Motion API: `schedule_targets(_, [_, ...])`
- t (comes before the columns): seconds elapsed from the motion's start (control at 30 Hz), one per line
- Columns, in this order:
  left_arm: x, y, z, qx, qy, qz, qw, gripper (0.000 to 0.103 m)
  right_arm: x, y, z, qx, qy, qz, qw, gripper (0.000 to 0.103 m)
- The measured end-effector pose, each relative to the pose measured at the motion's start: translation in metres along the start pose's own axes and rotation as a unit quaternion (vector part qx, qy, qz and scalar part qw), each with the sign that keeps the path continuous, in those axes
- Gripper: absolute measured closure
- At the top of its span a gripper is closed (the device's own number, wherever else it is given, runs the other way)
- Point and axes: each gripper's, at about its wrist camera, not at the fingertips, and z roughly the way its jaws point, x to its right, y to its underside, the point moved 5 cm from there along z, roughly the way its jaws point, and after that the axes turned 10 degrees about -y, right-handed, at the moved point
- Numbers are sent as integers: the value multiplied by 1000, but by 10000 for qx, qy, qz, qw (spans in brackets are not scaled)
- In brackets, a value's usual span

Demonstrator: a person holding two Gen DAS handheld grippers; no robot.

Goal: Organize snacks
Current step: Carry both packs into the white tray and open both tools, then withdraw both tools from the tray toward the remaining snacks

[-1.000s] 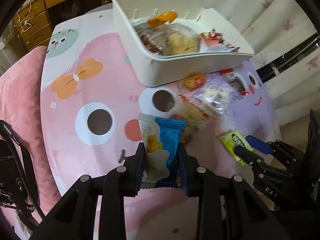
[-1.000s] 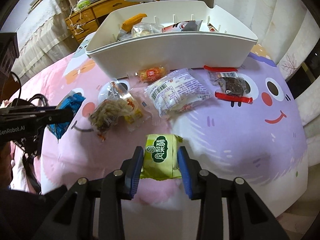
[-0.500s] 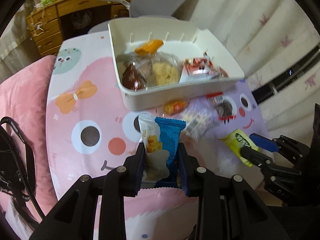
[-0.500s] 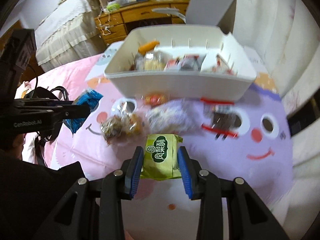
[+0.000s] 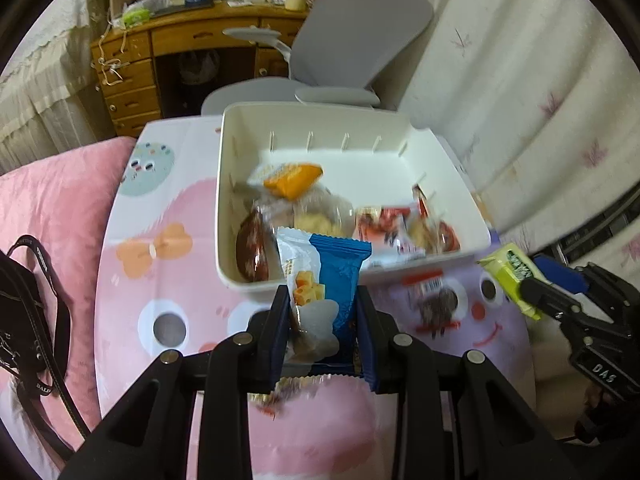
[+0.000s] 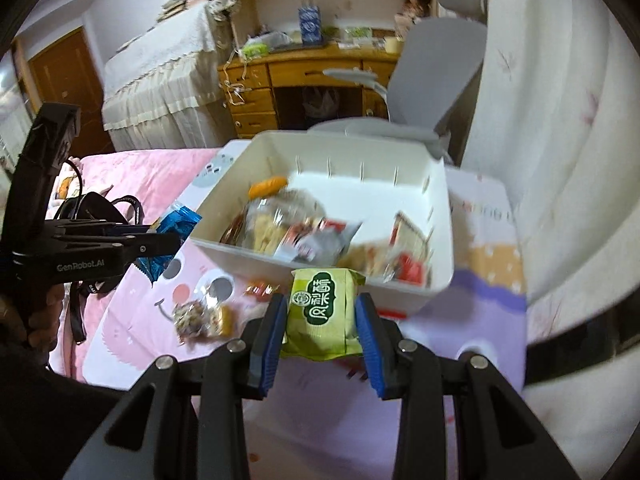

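My left gripper [image 5: 322, 300] is shut on a blue and white snack packet [image 5: 326, 284], held above the table just in front of the white bin [image 5: 312, 120]. My right gripper [image 6: 322, 312] is shut on a green snack packet [image 6: 322, 312], also raised near the bin's [image 6: 440, 240] front wall. Each view shows the other one at its side: the right gripper [image 5: 538, 280] with the green packet [image 5: 510, 272], and the left gripper [image 6: 168, 236] with the blue packet [image 6: 178, 222]. The bin holds several snacks, among them an orange packet [image 5: 294, 178].
Loose snacks lie on the cartoon tablecloth [image 5: 160, 256] before the bin: a dark packet with red ends [image 5: 436, 304], a clear bag [image 6: 202, 316] and a small orange one [image 6: 262, 290]. A grey chair [image 5: 360, 36] and a wooden desk [image 5: 132, 76] stand behind. A black strap [image 5: 36, 312] lies left.
Both grippers have risen and tilted with their packets still held, so the bin's inside now shows from above. The loose snacks on the cloth have dropped lower in both views.
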Motion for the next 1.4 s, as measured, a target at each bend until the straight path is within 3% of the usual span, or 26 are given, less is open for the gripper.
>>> schedule_targets(0.4, [18,-39,30,294,-252,-545,9978,74,48,-54,8,512,-52,-286,9983,67])
schedule_targets(0.7, [25,-61,44,364,-418,-603,9966,74,61,-78,36,649,-242,-280,9972,67])
schedule_targets(0.87, [31,-65,45,252,-635,-479,9965,56,59,-83,46,599,-197,-326,9975,63])
schedule_targets(1.0, [34,-61,41,234,-601,-495,9967,55,59,-81,49,552,-257,-170,9980,57])
schedule_targets(1.07, [33,-58,39,215,-619,-523,9965,49,57,-81,47,564,-282,-169,9979,56])
schedule_targets(1.4, [30,-30,27,84,-551,-691,9960,43,69,-71,41,467,-402,360,9975,56])
